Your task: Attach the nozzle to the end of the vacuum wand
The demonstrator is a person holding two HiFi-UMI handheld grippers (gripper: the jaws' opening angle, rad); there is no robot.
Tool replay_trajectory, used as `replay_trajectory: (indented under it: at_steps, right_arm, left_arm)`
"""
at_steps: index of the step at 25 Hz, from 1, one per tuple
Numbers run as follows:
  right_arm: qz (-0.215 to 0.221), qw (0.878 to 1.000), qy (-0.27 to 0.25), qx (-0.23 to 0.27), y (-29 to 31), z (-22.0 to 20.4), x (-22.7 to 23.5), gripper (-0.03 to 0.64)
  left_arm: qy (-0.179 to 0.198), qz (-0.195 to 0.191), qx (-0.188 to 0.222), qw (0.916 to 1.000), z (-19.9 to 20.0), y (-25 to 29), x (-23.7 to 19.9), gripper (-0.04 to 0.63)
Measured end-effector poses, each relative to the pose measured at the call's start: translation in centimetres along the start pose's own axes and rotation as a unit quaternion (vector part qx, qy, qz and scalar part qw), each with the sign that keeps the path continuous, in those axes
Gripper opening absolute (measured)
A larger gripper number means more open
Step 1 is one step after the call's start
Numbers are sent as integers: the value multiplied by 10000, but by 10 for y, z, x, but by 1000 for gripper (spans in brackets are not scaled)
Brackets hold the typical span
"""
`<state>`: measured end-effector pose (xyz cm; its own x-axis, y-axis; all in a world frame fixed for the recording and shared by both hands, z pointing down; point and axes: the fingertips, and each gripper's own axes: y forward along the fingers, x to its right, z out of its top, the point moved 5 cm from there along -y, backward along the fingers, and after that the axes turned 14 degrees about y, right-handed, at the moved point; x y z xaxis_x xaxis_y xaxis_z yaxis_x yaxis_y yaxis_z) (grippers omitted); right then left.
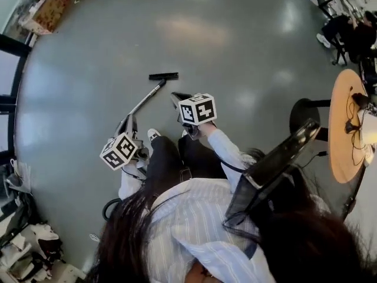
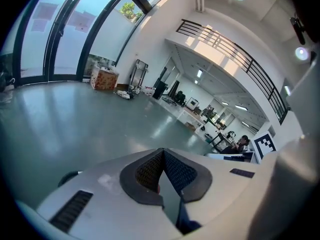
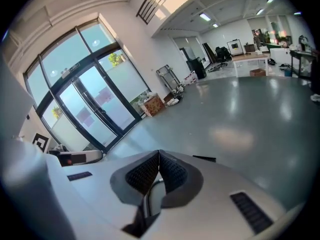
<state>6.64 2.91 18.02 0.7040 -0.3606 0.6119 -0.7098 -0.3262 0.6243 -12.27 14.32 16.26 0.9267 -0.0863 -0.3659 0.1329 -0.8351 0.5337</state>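
Since the black nozzle (image 1: 163, 75) sits right at the far end of the vacuum wand (image 1: 145, 101), which lies on the grey floor (image 1: 247, 46) ahead of the person's shoes, the joining step looks done or nearly so; whether the joint is fully seated is too small to tell. The left gripper (image 2: 162, 156) has its jaws pressed together on nothing, and so does the right gripper (image 3: 159, 159). Both are held up by the person's body, well apart from the wand. Any further move would probably be a check: go down to the wand, part the jaws and press the nozzle home. The only container is a cardboard box (image 1: 50, 9) by the glass wall, its contents not visible
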Motion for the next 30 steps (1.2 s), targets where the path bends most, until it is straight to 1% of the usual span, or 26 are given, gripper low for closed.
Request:
replay_trajectory:
  at_steps: [3, 5, 7, 10, 13, 16, 19, 21, 24, 27, 30]
  right_arm:
    - [-11, 10000, -33, 73, -16, 0, -3, 6]
    - [54, 9999, -62, 114, -25, -4, -6, 6]
    - [131, 9997, -135, 158, -33, -11, -13, 6]
    - [151, 9992, -290, 221, -41, -26, -30, 6]
    - [149, 9990, -325, 256, -42, -49, -54, 6]
    - [143, 9991, -315, 237, -38, -78, -83, 6]
    - [76, 9994, -268, 207, -34, -107, -112, 6]
    - [6, 9996, -218, 174, -37, -129, -120, 6]
    - [-92, 9998, -86, 143, -45, -164, -120, 6]
    - [-219, 9997, 23, 95, -51, -193, -117, 6]
    - [-277, 9996, 85, 50, -61, -211, -116, 6]
  left_arm:
    - [38, 89, 27, 9999, -11, -20, 7, 5]
    - [-12, 138, 141, 9998, -16, -30, 14, 5]
    - [-64, 109, 279, 9995, -18, -41, 22, 5]
    - [2, 46, 436, 9990, -22, -63, 29, 5]
    - [100, -10, 489, 9988, -32, -94, 22, 5]
    - [35, -46, 507, 9987, -46, -130, 1, 5]
    - [-133, -142, 484, 9986, -58, -159, -24, 5]
    - [-202, -286, 455, 9983, -71, -172, -32, 5]
    - [-112, -554, 419, 9975, -92, -184, -36, 5]
    - [-33, -762, 214, 9969, -111, -190, -39, 5]
    - [42, -888, 34, 9960, -126, -194, -35, 5]
